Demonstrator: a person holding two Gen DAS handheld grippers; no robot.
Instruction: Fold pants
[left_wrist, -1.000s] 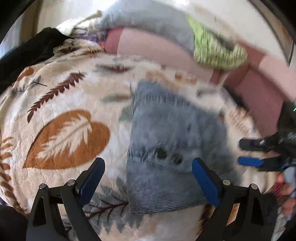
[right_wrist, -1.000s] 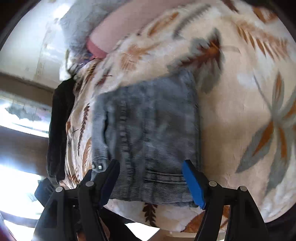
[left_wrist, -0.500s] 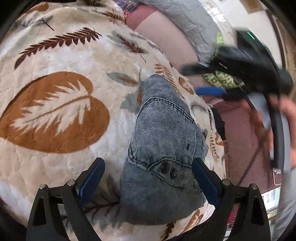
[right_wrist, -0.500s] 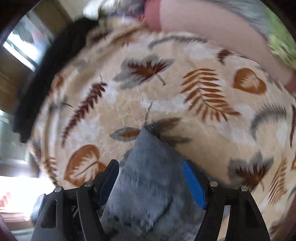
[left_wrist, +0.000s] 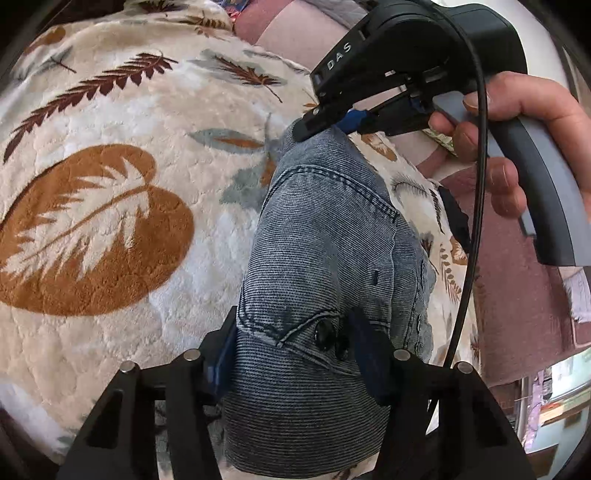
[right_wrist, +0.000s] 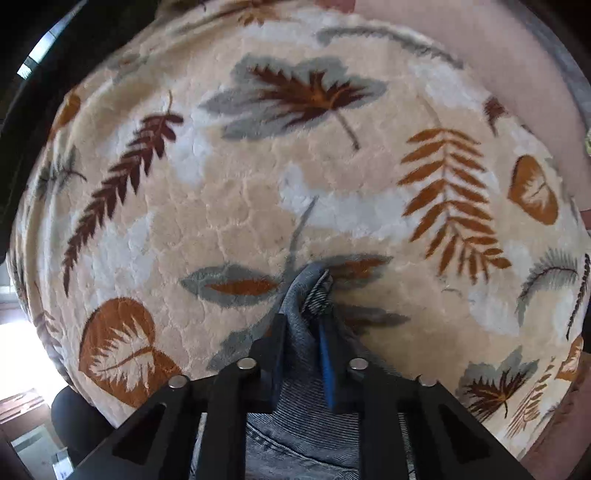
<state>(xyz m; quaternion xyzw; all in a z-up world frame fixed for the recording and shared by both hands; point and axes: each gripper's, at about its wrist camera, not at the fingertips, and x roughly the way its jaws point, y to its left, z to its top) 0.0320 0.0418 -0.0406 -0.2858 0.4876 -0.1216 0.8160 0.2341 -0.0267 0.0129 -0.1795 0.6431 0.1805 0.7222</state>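
Left claw (left_wrist: 291, 354) and right claw (right_wrist: 301, 332) pinching folded jeans (left_wrist: 332, 240), leaf-print blanket (right_wrist: 240, 203), pink sofa (left_wrist: 517, 295)

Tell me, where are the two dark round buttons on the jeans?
In the left wrist view, the two dark round buttons sit low at centre on the folded grey-blue denim pants, between the left gripper's blue-padded fingers.

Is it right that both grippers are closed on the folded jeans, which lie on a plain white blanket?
Not quite. The blanket is not plain white: the right wrist view shows cream fleece printed with brown and grey leaves. The rest holds: the left gripper and right gripper are both closed on the folded jeans.
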